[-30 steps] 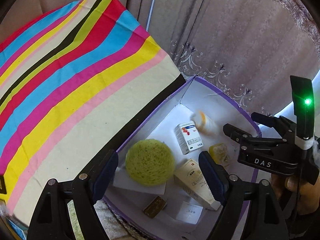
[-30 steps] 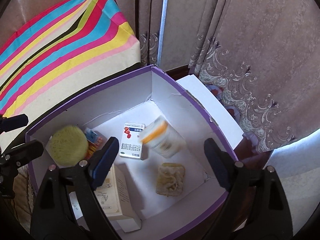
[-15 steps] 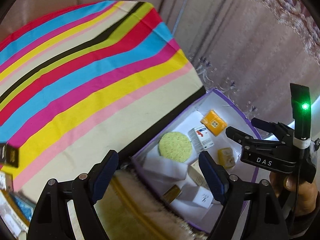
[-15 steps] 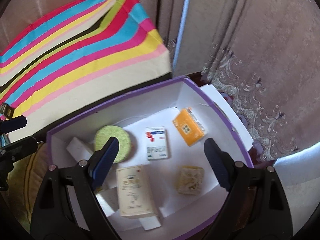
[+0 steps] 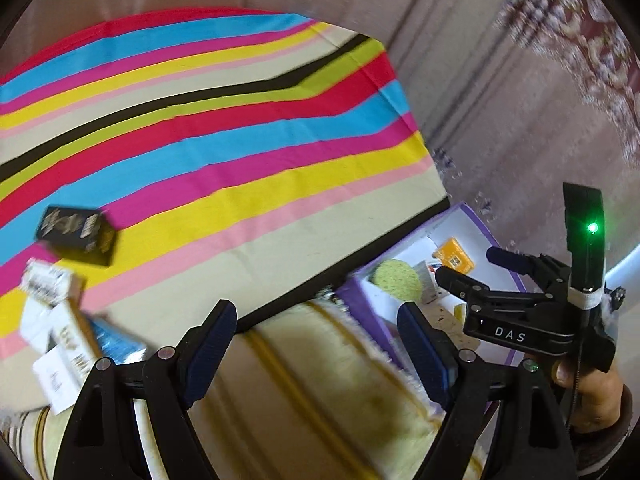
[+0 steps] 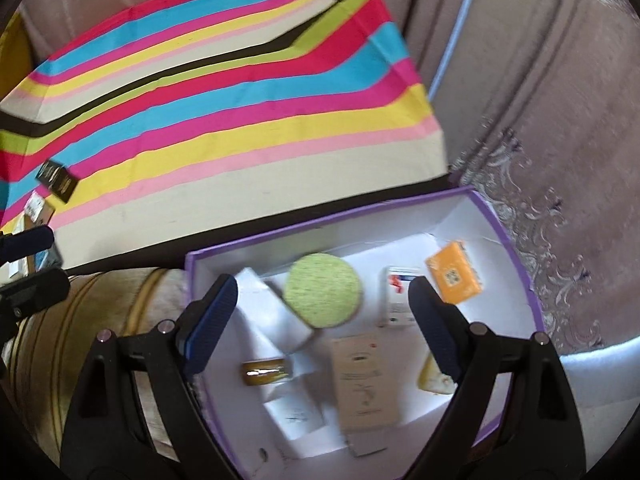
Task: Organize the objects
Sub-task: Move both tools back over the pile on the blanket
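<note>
A purple-rimmed white box [image 6: 516, 248] holds a green round sponge [image 6: 323, 290], an orange packet [image 6: 453, 278], a red-and-white medicine box [image 6: 396, 296], a beige carton [image 6: 364, 384], a yellow piece [image 6: 434, 376] and a small brown item [image 6: 266, 372]. My right gripper [image 6: 322, 320] is open and empty above the box; it also shows in the left wrist view [image 5: 466, 264]. My left gripper [image 5: 316, 344] is open and empty over a cream fuzzy cushion [image 5: 320, 392]. A black box [image 5: 76, 234] and white and blue boxes [image 5: 60, 344] lie on the striped cloth [image 5: 224, 152].
Brown curtains [image 6: 540, 80] hang behind the striped surface and the box. The box stands beside the striped surface's black edge. The left gripper's fingertips [image 6: 28, 240] show at the right wrist view's left edge.
Both grippers have pulled back and to the left away from the box. The orange packet fell and settled in the box's far corner. Boxes on the cloth have come into view.
</note>
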`<state>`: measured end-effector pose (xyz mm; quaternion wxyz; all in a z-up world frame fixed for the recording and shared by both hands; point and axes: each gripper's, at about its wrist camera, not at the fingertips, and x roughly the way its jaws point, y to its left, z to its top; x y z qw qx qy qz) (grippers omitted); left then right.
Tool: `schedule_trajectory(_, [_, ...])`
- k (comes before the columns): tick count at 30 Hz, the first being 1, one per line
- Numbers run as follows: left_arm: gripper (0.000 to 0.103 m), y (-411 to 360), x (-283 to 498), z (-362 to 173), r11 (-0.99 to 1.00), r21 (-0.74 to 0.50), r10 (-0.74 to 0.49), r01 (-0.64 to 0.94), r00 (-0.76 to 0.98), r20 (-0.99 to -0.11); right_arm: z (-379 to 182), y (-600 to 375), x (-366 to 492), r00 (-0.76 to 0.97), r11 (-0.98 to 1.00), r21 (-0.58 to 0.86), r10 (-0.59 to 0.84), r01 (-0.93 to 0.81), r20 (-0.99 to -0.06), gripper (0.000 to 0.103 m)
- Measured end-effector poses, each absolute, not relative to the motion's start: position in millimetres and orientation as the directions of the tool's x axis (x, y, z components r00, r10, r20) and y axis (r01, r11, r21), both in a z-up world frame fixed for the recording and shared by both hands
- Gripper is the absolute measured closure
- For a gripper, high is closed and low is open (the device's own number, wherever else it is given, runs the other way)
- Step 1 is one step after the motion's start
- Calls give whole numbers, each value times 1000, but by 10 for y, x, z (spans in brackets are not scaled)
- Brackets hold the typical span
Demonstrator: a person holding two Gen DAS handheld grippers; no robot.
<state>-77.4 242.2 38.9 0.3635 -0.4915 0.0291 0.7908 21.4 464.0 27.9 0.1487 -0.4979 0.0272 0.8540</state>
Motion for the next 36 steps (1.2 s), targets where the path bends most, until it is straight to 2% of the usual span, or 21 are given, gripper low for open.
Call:
schedule_trajectory(19, [19, 716, -943, 214, -884, -349, 446, -310, -342, -827, 215, 3466, -108, -476, -997, -73, 63, 2, -877, 14])
schedule_trajectory(33, [20, 685, -1196, -54, -892, -386, 440, -237, -255, -861, 197, 2817, -203, -467, -984, -72, -12, 161, -884, 14])
schedule_trajectory(36, [27, 720, -1258, -150, -894, -386, 434, -226, -231, -871, 173, 2737, -214, -461, -981, -73, -18, 178, -887, 14])
